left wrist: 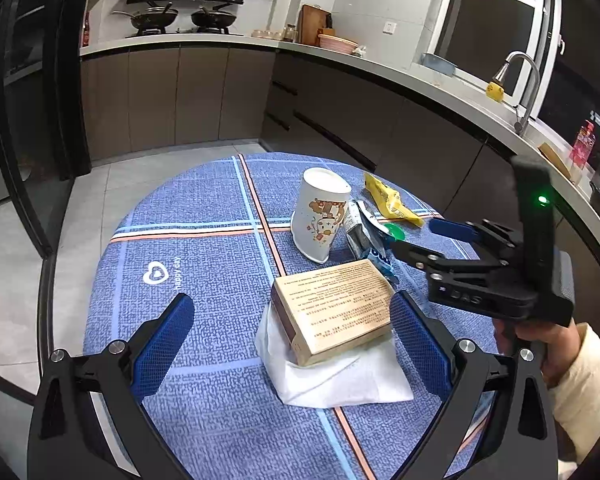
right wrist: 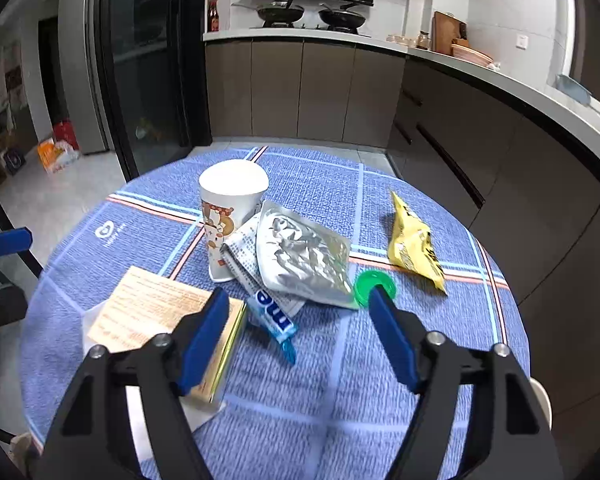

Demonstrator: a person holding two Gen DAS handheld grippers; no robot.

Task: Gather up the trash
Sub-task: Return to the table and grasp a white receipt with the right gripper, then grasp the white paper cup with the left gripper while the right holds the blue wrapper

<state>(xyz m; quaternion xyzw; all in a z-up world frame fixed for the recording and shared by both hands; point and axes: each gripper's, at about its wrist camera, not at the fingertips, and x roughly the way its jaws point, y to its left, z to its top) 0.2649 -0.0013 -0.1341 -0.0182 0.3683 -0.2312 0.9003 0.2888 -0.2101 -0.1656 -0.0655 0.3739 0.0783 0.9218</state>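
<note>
Trash lies ahead of both tongs on the blue plaid-clothed surface (left wrist: 204, 240). Left tongs (left wrist: 292, 344), apart, flank the tan printed cardboard box (left wrist: 334, 306); right tongs (right wrist: 296, 332), apart, hold nothing near the crumpled silver foil pouch (right wrist: 300, 256).

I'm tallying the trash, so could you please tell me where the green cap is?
In the right wrist view, the green cap lies on the tablecloth right of centre, between the silver pouch and yellow wrapper.

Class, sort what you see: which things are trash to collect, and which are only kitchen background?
Trash on the table:
paper cup
silver pouch
yellow wrapper
green lid
blue candy wrapper
cardboard box
white napkin

Background:
pans
faucet
cutting board
</note>
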